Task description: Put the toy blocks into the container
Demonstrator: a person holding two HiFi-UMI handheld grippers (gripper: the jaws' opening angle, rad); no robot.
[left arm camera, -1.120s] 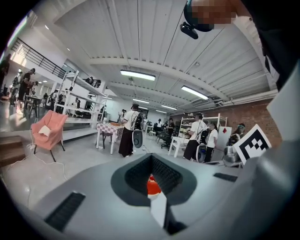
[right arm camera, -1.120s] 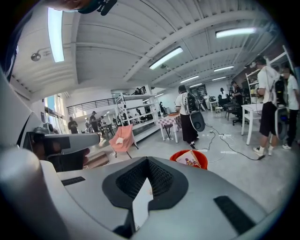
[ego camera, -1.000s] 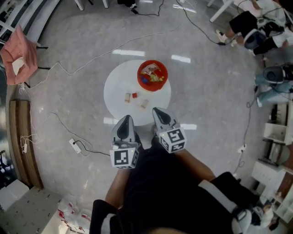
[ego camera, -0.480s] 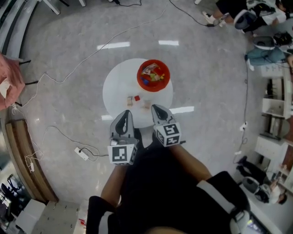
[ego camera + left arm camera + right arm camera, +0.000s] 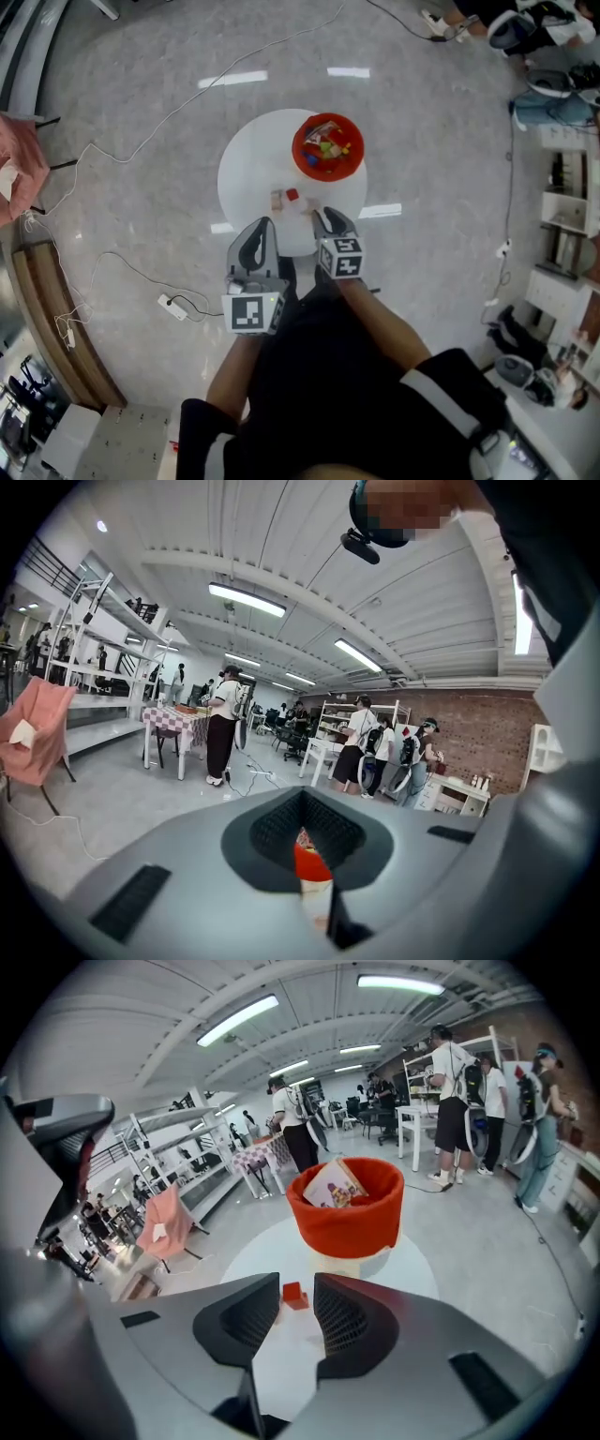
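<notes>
The left claw (image 5: pixel 262 227) is closed and empty at the near edge of the white tabletop (image 5: pixel 246 169). The right claw (image 5: pixel 297 1281) has come down, and its jaws have just been opening, empty, towards the red block (image 5: pixel 294 1295) lying before the red container (image 5: pixel 347 1218). I think a grasp comes next.

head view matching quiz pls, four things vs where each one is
1 red fabric container
2 small red block
3 pink cloth
4 white power strip

a at the picture's left edge
b lying on the grey floor
c near the middle of the round white table
d toward the table's far right rim

Pairs: 1-d, 2-c, 3-a, 4-b
</notes>
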